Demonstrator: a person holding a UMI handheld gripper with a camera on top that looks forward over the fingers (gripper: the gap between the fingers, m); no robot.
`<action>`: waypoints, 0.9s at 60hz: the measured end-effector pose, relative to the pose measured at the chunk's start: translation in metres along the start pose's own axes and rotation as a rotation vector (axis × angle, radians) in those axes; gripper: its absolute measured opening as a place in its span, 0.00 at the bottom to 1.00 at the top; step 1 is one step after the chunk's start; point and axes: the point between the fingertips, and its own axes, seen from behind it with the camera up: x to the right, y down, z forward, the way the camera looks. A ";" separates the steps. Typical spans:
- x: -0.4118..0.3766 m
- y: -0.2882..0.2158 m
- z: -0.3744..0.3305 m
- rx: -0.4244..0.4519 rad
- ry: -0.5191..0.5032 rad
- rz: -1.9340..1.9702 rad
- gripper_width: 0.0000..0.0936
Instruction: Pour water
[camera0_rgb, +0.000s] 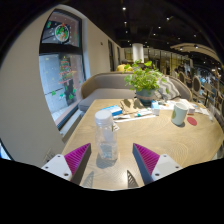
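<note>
A clear plastic water bottle (105, 138) with a white cap stands upright on the light wooden table (150, 132), just ahead of my fingers and a little left of the midline. My gripper (111, 160) is open, its magenta pads (77, 157) spread wide on either side, and holds nothing. The bottle's base sits near the gap between the fingertips without touching either. A white cup (180, 113) stands farther off to the right on the table.
A potted green plant (146, 80) stands at the table's far middle. Blue and white papers (133, 112) lie before it. A red round thing (192, 121) lies by the cup. A grey sofa (105, 87) and a window (62, 60) are beyond on the left.
</note>
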 end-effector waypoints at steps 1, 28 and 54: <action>-0.002 -0.001 0.006 0.005 0.002 0.000 0.92; -0.011 -0.008 0.089 0.086 0.025 -0.059 0.52; 0.007 -0.101 0.058 0.146 -0.093 0.136 0.44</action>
